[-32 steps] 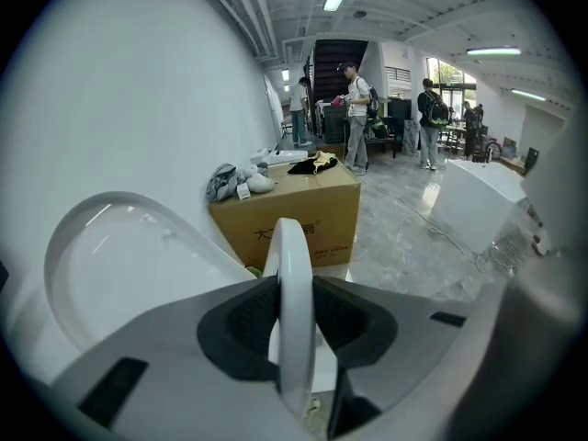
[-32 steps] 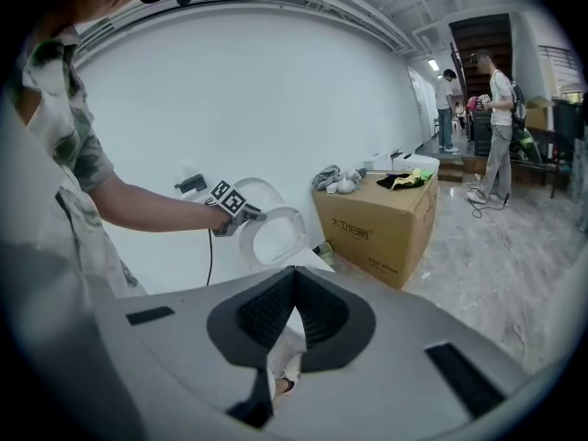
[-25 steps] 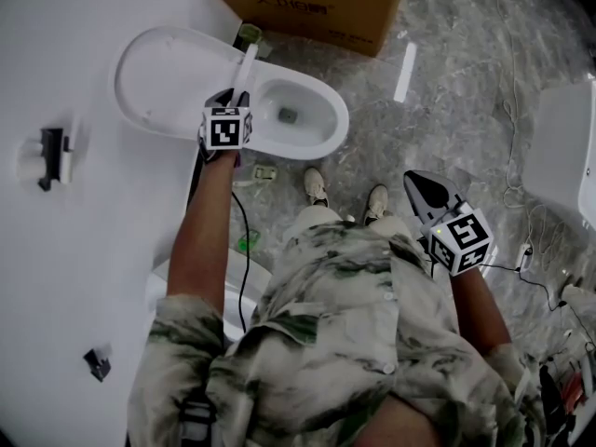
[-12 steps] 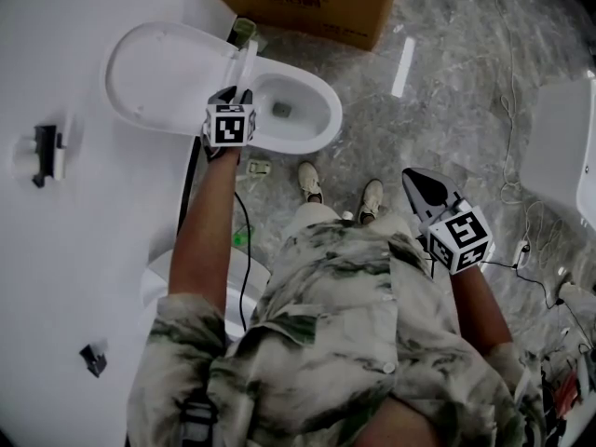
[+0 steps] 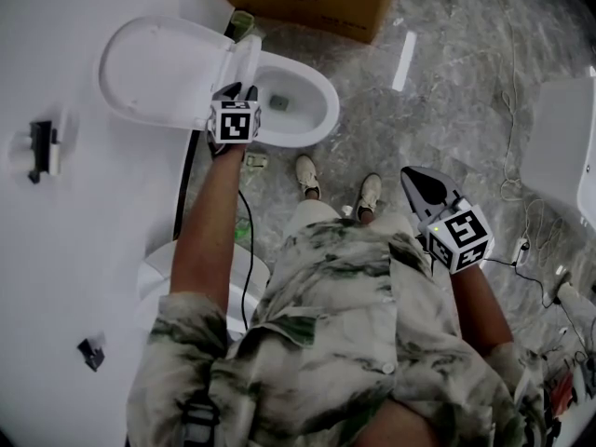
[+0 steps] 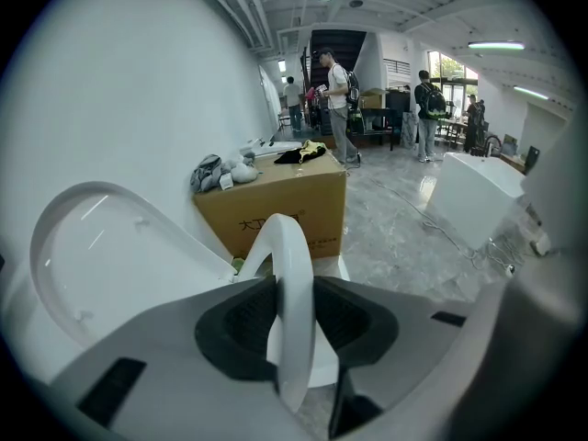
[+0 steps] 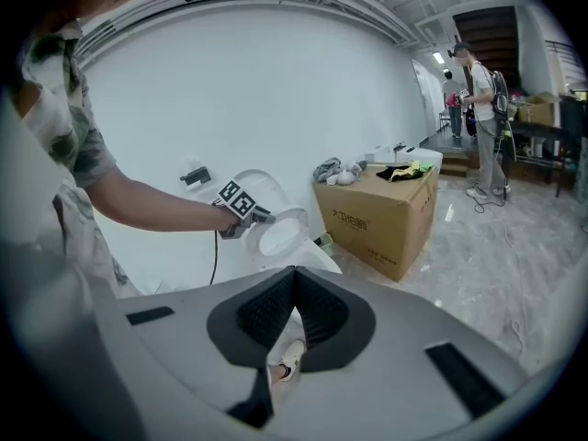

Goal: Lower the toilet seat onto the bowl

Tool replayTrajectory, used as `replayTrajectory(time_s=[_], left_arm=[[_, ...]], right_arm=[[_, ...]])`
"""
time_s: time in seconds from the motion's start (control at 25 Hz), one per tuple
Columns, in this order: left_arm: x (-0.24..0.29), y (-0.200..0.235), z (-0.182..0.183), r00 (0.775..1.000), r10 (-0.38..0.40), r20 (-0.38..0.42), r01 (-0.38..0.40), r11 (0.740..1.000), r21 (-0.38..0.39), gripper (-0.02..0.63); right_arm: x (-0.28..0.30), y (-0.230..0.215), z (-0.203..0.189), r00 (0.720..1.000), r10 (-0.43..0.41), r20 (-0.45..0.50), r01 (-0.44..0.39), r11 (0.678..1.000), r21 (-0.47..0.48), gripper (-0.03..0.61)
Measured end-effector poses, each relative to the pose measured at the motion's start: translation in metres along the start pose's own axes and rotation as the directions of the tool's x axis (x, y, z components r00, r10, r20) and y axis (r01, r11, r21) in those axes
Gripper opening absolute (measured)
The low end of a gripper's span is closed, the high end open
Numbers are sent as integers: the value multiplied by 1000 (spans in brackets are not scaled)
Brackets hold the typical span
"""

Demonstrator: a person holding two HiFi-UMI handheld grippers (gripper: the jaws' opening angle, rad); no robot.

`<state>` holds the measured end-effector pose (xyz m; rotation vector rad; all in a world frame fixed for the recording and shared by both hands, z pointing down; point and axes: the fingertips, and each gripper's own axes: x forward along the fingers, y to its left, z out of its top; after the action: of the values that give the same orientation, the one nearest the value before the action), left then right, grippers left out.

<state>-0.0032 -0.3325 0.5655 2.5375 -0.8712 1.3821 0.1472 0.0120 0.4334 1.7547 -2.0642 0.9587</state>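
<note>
**A:** The white plastic toilet seat [image 6: 292, 283] is held half lowered, tilted between the raised white lid [image 5: 154, 68] and the white ceramic bowl [image 5: 321, 110]. How is it gripped?

**B:** Its front rim is pinched between the pads of the left tool [image 5: 239, 89], whose jaws have just been opening slightly. The right tool [image 5: 416, 181] is closed, empty and well apart.

**A:** What is advised?

**B:** The rim should be guided slowly along its hinge arc and released only once it is rested on the bowl.

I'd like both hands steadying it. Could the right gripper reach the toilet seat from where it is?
Probably not yet: the right gripper hangs by the person's hip, well clear of the seat; nothing blocks the way.
</note>
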Motion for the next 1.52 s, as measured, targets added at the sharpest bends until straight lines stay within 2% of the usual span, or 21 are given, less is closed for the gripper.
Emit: replayTrajectory(time_s=[0.96,1.52], left_arm=[[34,-73,-22,997,-56,-50,56,998,-7,143],[62,-106,-36,996,-72,-59,74,997,28,144]], right_arm=[[-2,-32,-31,999,16,-39,-15,1000,11,22],[12,-44,-52,998,24,-56,-22,999,34,23]])
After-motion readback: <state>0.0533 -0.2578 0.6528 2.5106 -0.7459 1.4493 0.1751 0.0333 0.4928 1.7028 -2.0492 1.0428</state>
